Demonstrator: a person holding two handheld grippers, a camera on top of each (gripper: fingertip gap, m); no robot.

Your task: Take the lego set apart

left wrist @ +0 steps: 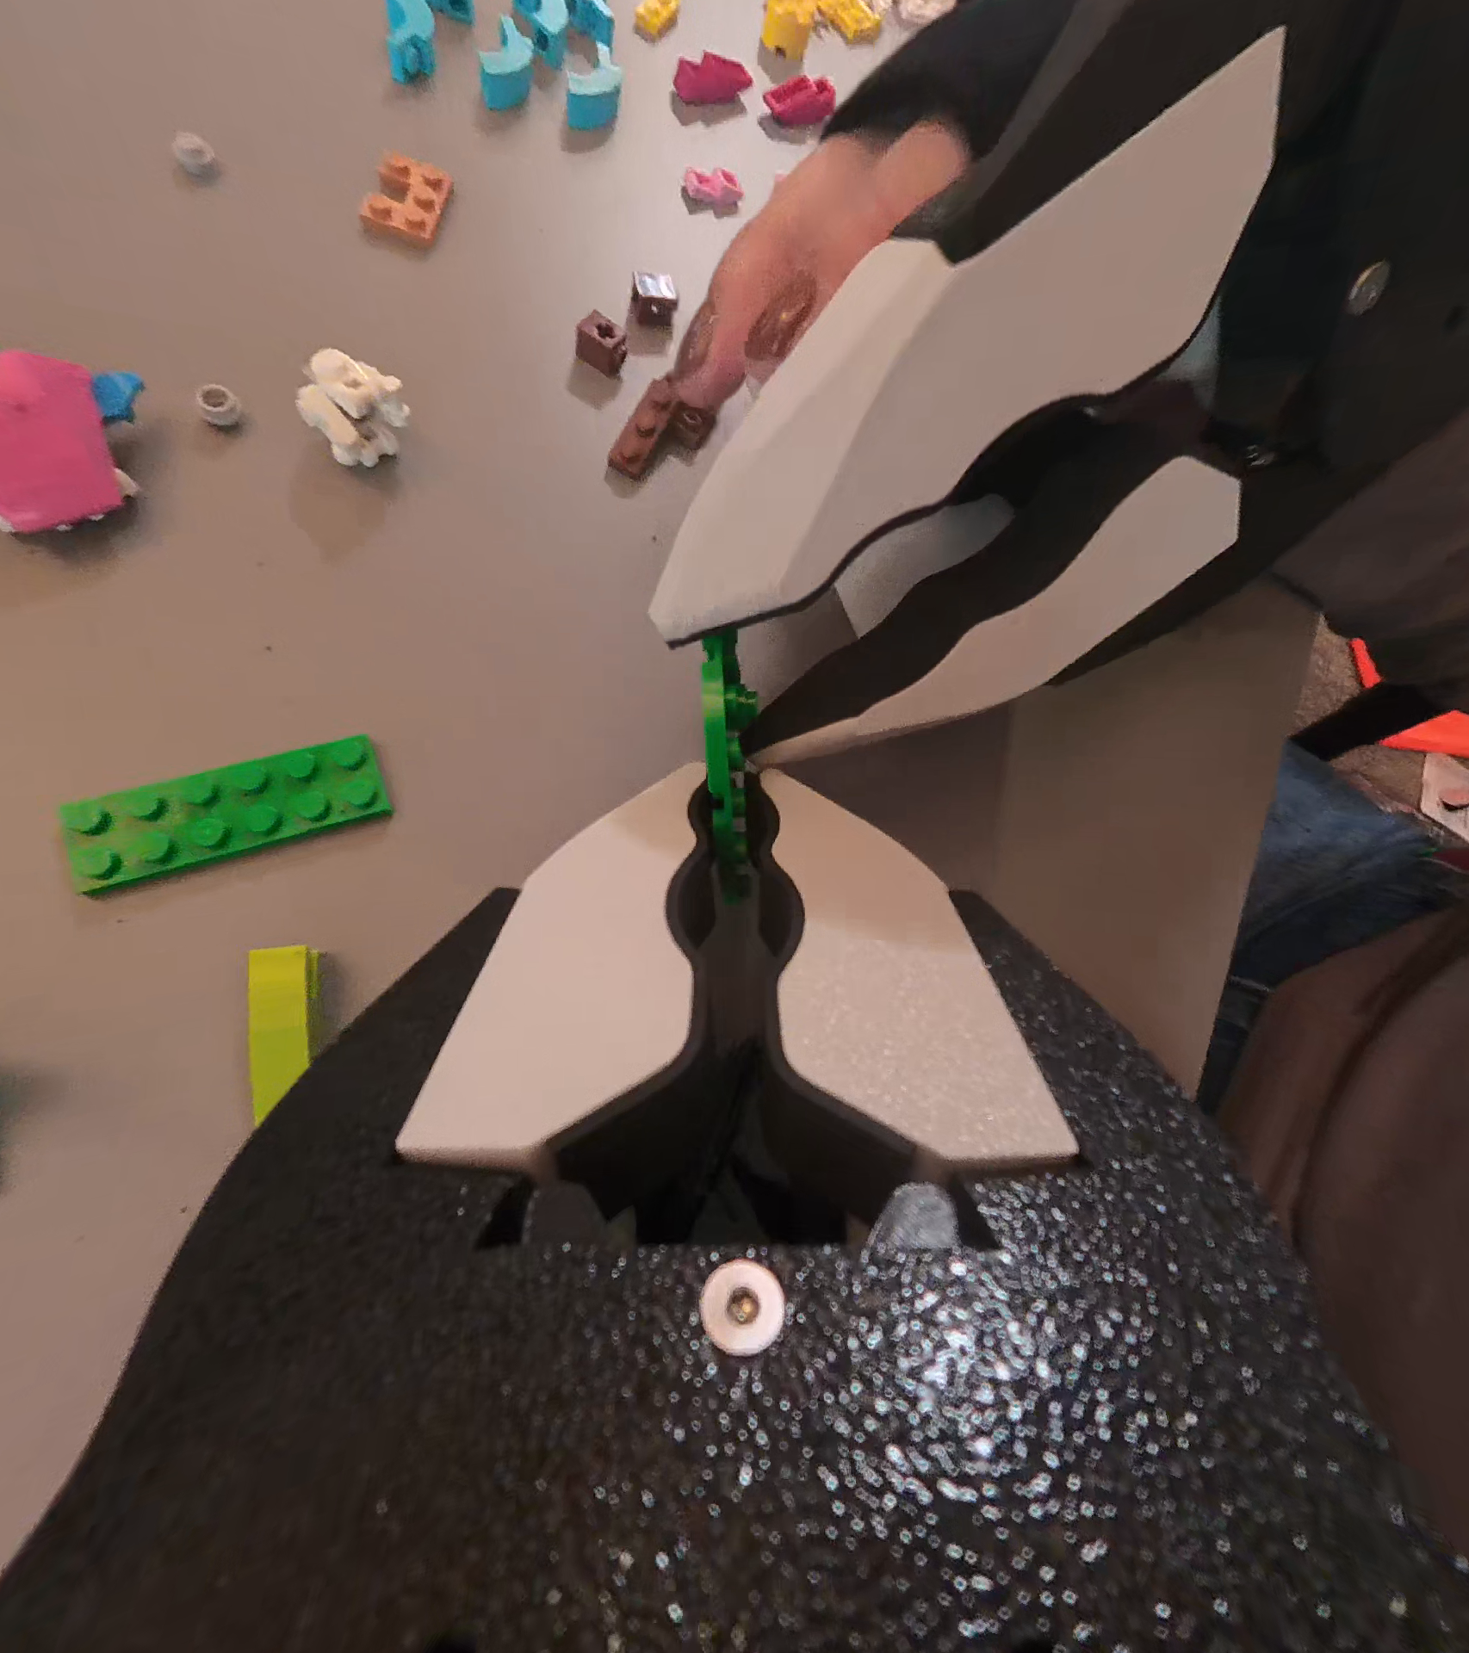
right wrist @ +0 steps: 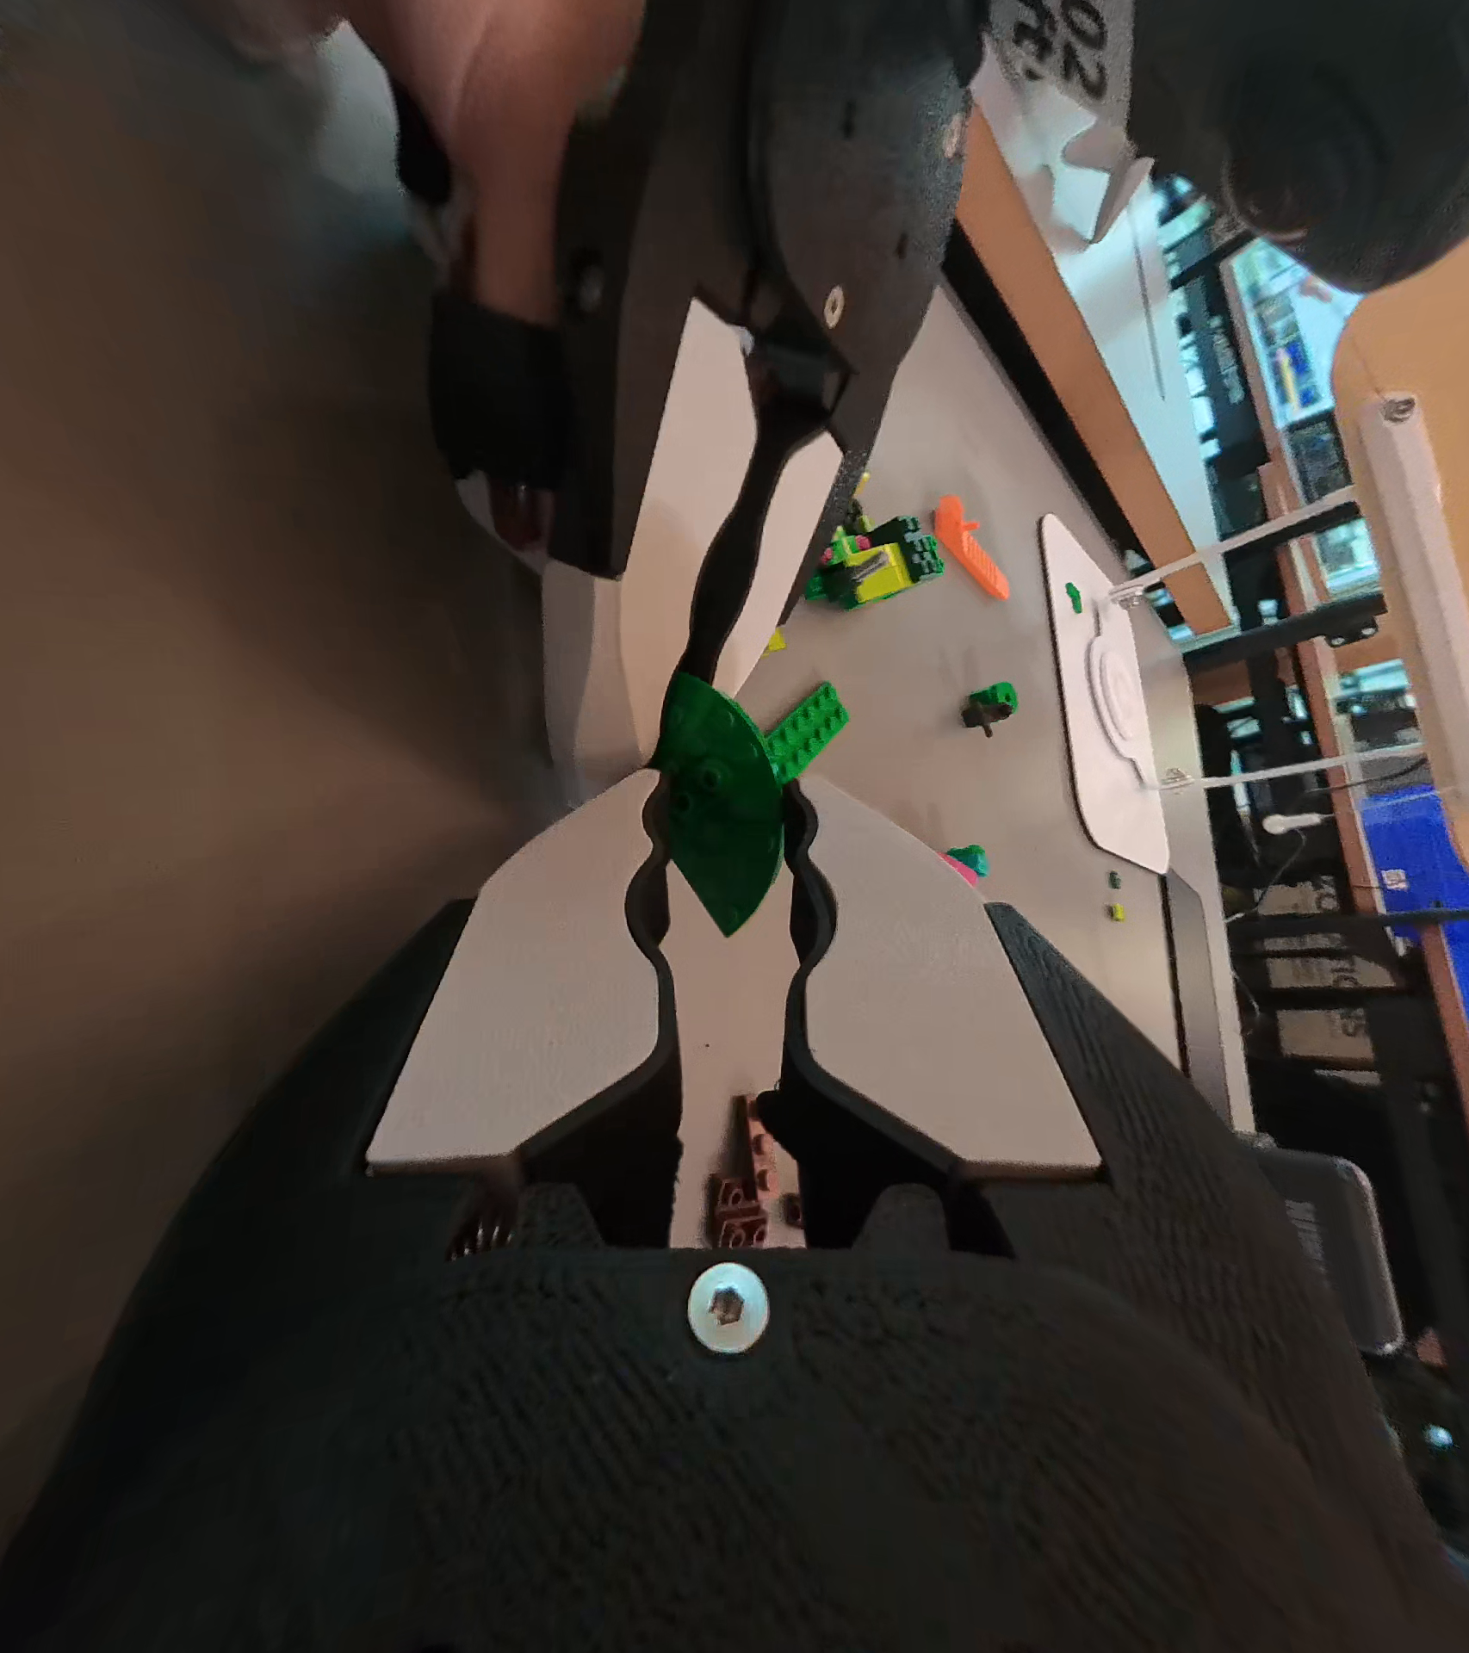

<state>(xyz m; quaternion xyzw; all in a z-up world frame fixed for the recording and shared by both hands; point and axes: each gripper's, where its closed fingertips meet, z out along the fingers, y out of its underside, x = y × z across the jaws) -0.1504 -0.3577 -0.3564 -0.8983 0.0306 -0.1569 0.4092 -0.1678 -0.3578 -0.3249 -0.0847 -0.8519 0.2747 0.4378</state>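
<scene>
A small stack of green round-edged Lego plates (left wrist: 717, 716) is held in the air between both grippers, above the grey table (left wrist: 445, 626). In the left wrist view it shows edge-on. In the right wrist view its studded face (right wrist: 726, 823) shows. My left gripper (left wrist: 729, 774) is shut on the lower end of the stack. My right gripper (left wrist: 717, 684) comes in from the upper right and is shut on the other end. In the right wrist view my right gripper (right wrist: 722, 787) pinches the plates from below, and my left gripper (right wrist: 677, 707) meets them from above.
Loose pieces lie on the table: a long green plate (left wrist: 225, 814), a lime piece (left wrist: 284, 1020), a pink and blue assembly (left wrist: 6, 438), white pieces (left wrist: 351, 407), brown pieces (left wrist: 655, 429) and light blue pieces (left wrist: 534, 54). A green-lime assembly (right wrist: 874, 563) and a white mat (right wrist: 1107, 716) lie farther off. My left and right fingertips are right by each other. My left tips are roughly 8 centimetres from the lime piece (left wrist: 284, 1020).
</scene>
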